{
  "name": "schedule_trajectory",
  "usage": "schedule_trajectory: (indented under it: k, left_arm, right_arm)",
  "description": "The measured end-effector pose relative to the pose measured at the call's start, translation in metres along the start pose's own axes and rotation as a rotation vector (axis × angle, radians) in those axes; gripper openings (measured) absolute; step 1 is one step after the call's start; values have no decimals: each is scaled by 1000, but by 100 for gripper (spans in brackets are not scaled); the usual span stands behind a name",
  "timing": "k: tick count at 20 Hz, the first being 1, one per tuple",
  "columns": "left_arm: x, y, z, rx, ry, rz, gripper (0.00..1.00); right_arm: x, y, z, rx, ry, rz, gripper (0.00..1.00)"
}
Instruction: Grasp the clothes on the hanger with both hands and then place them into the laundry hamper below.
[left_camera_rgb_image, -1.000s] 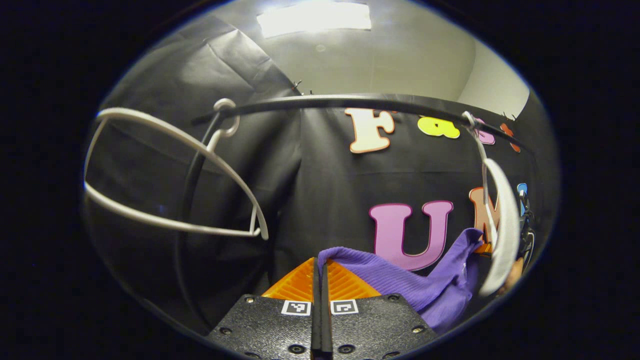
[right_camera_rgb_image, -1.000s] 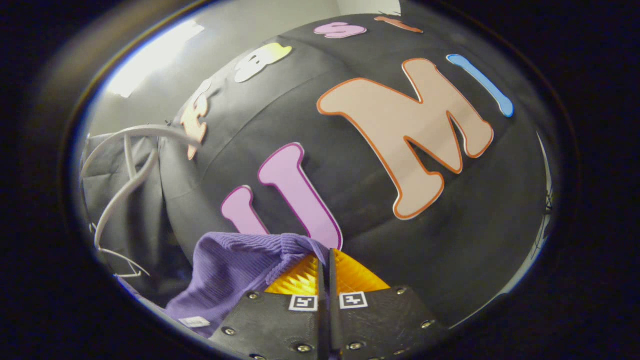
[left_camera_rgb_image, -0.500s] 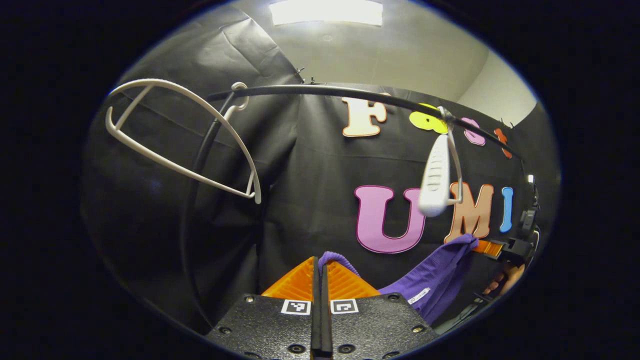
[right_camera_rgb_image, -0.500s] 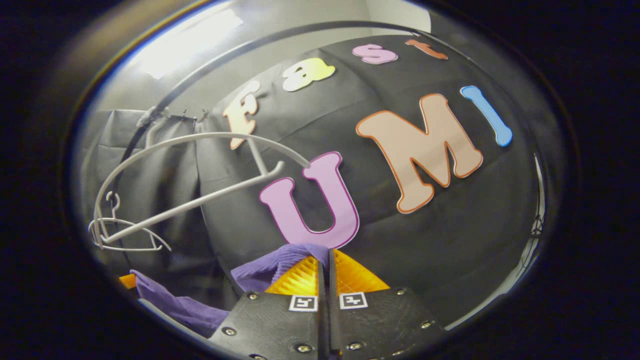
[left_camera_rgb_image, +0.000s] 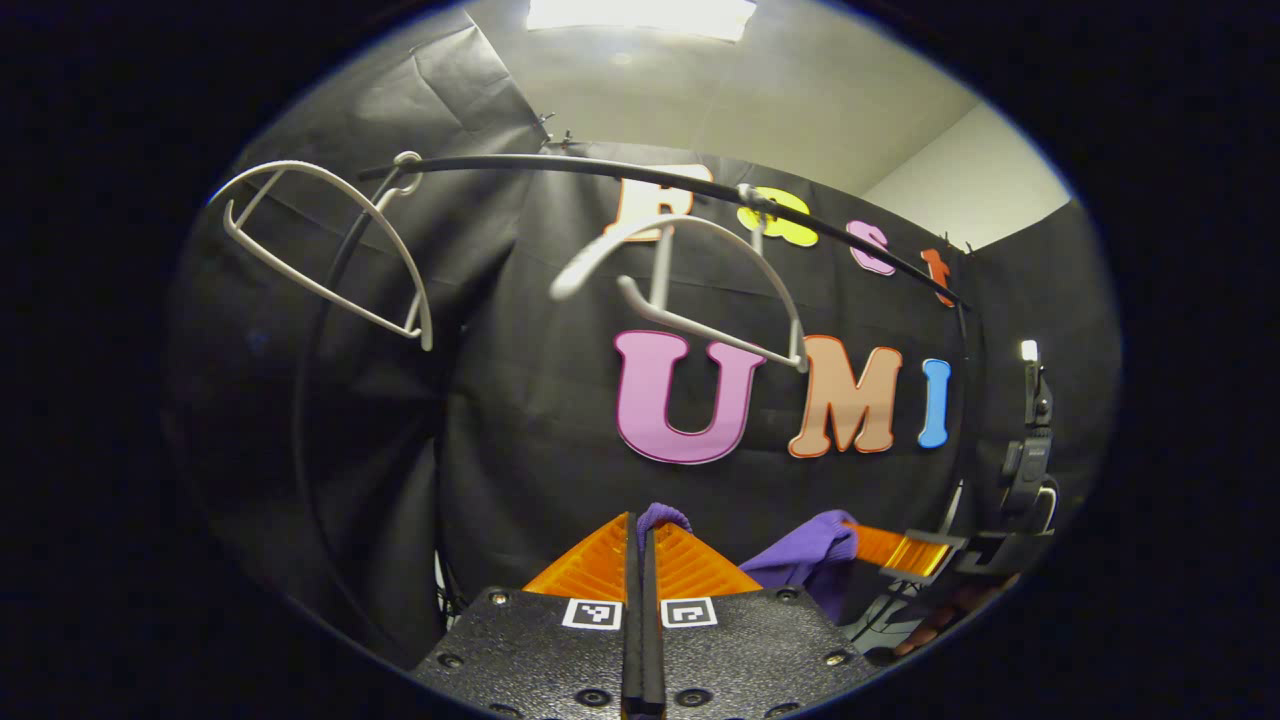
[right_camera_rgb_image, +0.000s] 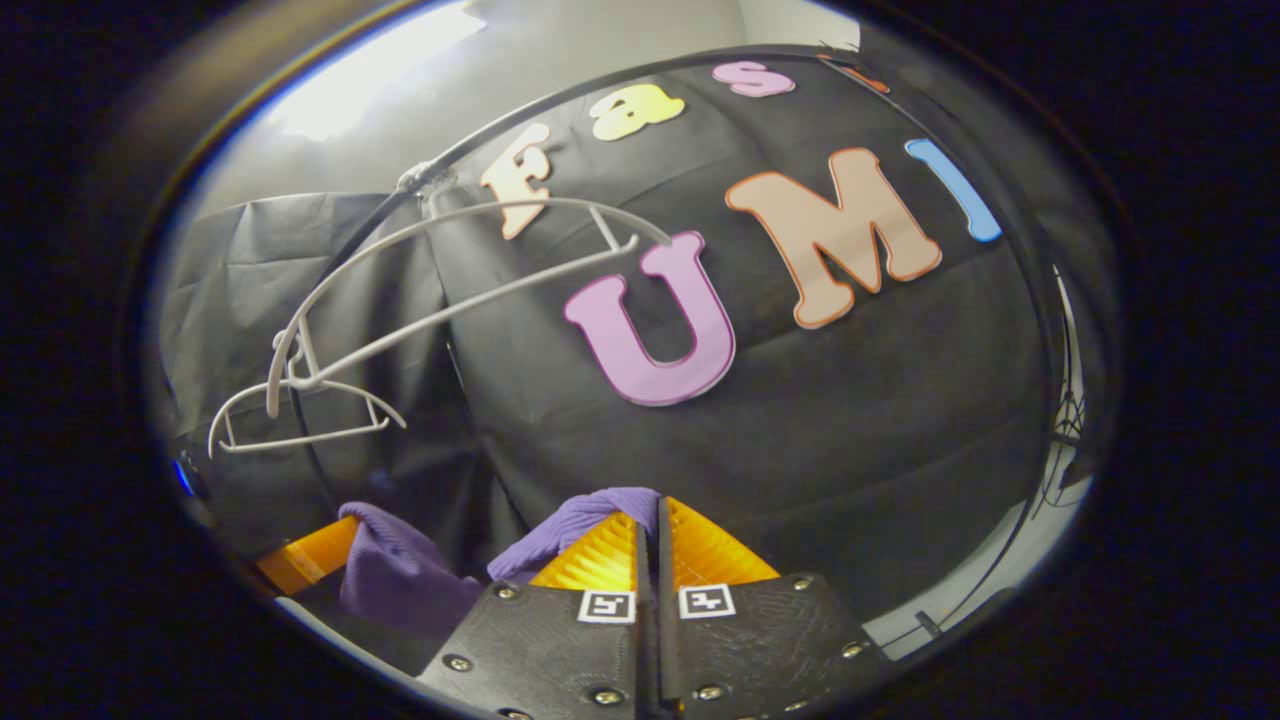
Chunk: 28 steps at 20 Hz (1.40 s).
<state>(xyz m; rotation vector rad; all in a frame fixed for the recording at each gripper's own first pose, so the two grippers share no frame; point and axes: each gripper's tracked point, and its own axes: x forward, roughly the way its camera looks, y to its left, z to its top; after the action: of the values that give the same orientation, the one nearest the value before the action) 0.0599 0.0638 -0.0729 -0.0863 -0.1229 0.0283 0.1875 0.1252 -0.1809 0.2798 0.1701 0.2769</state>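
both claws (left_camera_rgb_image: 640, 535) lower, garment (left_camera_rgb_image: 810, 545) off hanger (left_camera_rgb_image: 690, 280)

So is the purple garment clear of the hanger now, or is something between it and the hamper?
The garment is off the bare hanger above, pinched by the left gripper and right gripper. The hamper lies below what the views show, so the path down cannot be judged.
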Motion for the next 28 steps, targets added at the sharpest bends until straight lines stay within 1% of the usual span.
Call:
schedule_trajectory:
  k: [2, 4, 6, 7, 9, 12, 15, 18, 21, 23, 24, 25, 26, 27, 28]
  left_arm:
    - [7, -16, -32, -23, 48, -39, 0]
    - [16, -21, -60, -31, 64, -49, 0]
    - [20, -23, -90, -30, 87, -63, 0]
    - [16, -28, -104, -32, 100, -73, 0]
    - [25, -33, -143, -37, 137, -94, 0]
    - [29, -25, -203, -2, 211, -75, 1]
    - [27, -17, -267, 27, 274, -68, 1]
    - [17, -9, -331, 33, 393, -66, 2]
    - [-6, 10, -391, 71, 542, -29, 3]
    - [-17, 17, -429, 122, 634, -32, 2]
    - [-24, 17, -442, 134, 681, -40, 4]
    - [-31, 14, -456, 131, 732, -53, 5]
    - [-41, 8, -468, 106, 789, -62, 4]
    - [-44, 4, -469, 92, 805, -62, 7]
    - [-43, 3, -469, 104, 808, -61, 31]
  right_arm:
    - [-3, -11, -21, 3, 26, -22, 2]
    - [-6, -25, -42, 40, 46, -48, 2]
    - [-10, -40, -68, 49, 67, -82, 2]
    - [-8, -54, -84, 47, 86, -113, 2]
    - [-7, -84, -118, 55, 133, -188, 2]
    - [-8, -120, -171, 79, 195, -254, 1]
    - [-10, -148, -229, 96, 259, -309, 2]
    - [-15, -177, -288, 100, 348, -368, 2]
    - [-29, -198, -340, 93, 452, -416, 2]
    - [-35, -216, -358, 64, 488, -467, 2]
    - [-36, -220, -365, 62, 502, -485, 2]
    - [-37, -222, -370, 77, 511, -487, 2]
    - [-40, -226, -367, 85, 502, -497, 6]
    - [-46, -231, -364, 68, 493, -525, 25]
    - [-48, -236, -358, 46, 483, -540, 43]
